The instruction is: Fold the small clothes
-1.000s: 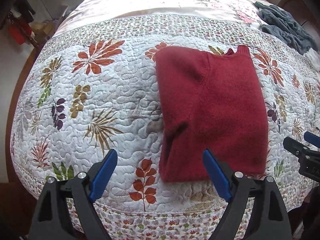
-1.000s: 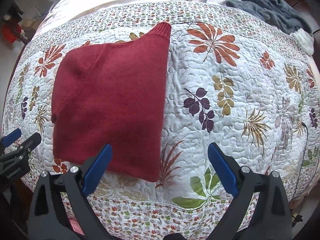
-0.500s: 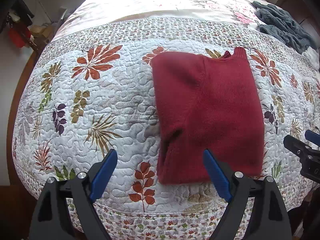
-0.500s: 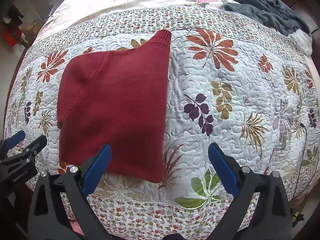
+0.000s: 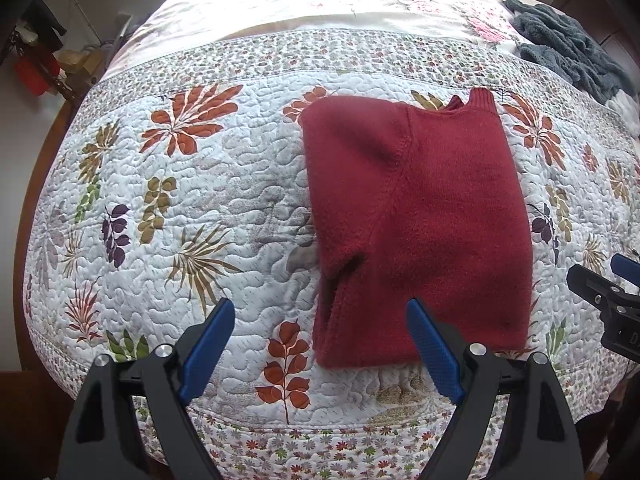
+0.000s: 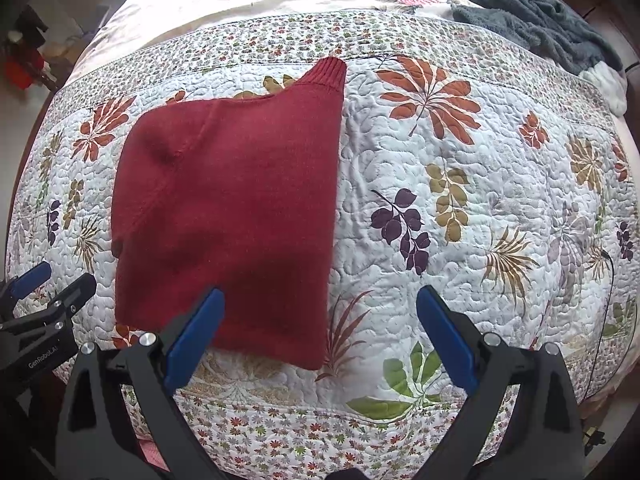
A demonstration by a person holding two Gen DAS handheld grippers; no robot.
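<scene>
- My left gripper (image 5: 320,340) is spread wide with nothing between its blue-padded fingers (image 5: 210,342), hanging above the near edge of the bed.
- My right gripper (image 6: 320,332) is spread just as wide and empty; from its own camera its left blue pad (image 6: 196,332) overlaps the near hem of the garment, though I cannot tell whether it touches the cloth.
- The dark red knitted sweater (image 5: 416,232), folded into a rough rectangle, lies flat on the white quilted bedspread with a leaf print (image 5: 224,208), its ribbed collar (image 6: 330,74) pointing away from me and its hem towards the bed's near edge.
- In the left view the sweater sits ahead and to the right of the gripper; in the right view it sits ahead and to the left, so it lies between my two grippers.
- A small dark pocket opens along the sweater's left folded edge, near the hem.
- A crumpled grey-blue fluffy garment (image 6: 532,16) lies at the far right of the bed, well apart from the sweater, with something white (image 6: 606,82) just beside it.
</scene>
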